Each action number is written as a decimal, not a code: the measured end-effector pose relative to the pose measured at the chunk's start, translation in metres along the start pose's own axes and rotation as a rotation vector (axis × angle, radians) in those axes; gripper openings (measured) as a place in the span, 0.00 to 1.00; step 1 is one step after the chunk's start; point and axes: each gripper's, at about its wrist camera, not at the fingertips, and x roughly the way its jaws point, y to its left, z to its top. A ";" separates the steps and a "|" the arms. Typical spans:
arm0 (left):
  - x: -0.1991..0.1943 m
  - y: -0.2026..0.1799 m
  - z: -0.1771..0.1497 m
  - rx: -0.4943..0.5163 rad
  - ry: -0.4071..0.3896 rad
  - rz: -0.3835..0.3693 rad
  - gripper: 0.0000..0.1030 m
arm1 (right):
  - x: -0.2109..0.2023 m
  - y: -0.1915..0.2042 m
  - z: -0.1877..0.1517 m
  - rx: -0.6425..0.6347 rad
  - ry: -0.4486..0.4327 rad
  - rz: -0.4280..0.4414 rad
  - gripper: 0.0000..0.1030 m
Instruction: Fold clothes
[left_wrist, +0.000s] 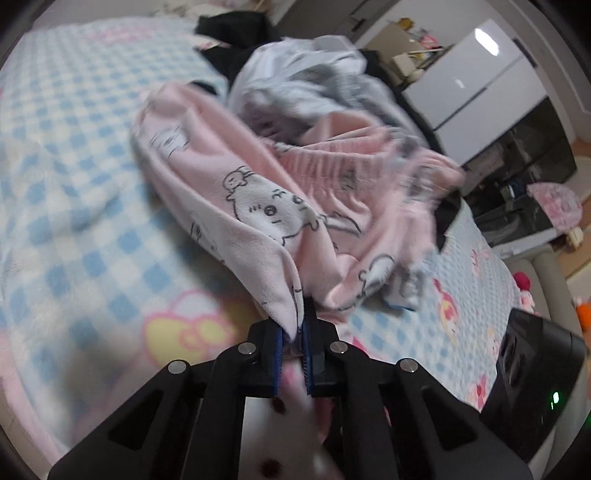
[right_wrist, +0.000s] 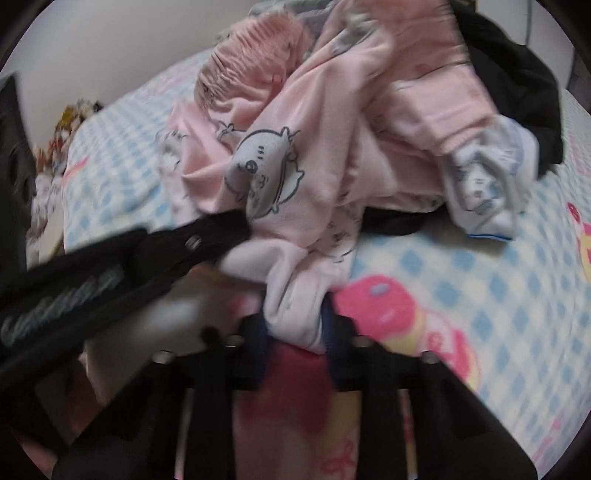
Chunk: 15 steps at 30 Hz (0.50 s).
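Pink pyjama trousers (left_wrist: 258, 206) of soft fabric, printed with grey-outlined cartoon animals and gathered at a ribbed waistband, lie bunched at the middle of both views, on a bedspread (left_wrist: 74, 192) checked in blue and white with pink cartoon figures. At the bottom centre of the left wrist view, the left gripper (left_wrist: 294, 332), black with blue pads, has its jaws drawn almost together on a pale pink edge of the trousers, which rises from the pads toward the heap. At the bottom centre of the right wrist view, the right gripper (right_wrist: 295, 325) is likewise clamped on a thicker fold of the same pink fabric, the cloth bulging between its blue pads. Both tools point steeply down at the bed. In the right wrist view the left tool enters from the lower left, its tip meeting the fabric near the printed animal. Just beyond the trousers sit a white and grey garment (left_wrist: 306, 77) and a black garment (left_wrist: 236, 33), toward the upper centre of the left view. White cabinets (left_wrist: 476, 85) stand at upper right.
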 end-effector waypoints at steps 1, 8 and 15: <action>-0.004 -0.007 -0.002 0.018 -0.004 -0.008 0.08 | -0.009 -0.005 -0.001 0.001 -0.024 -0.010 0.09; -0.023 -0.086 -0.036 0.195 0.041 -0.111 0.08 | -0.097 -0.052 -0.030 0.030 -0.169 -0.071 0.08; -0.017 -0.188 -0.125 0.395 0.198 -0.246 0.08 | -0.179 -0.105 -0.105 0.152 -0.192 -0.182 0.08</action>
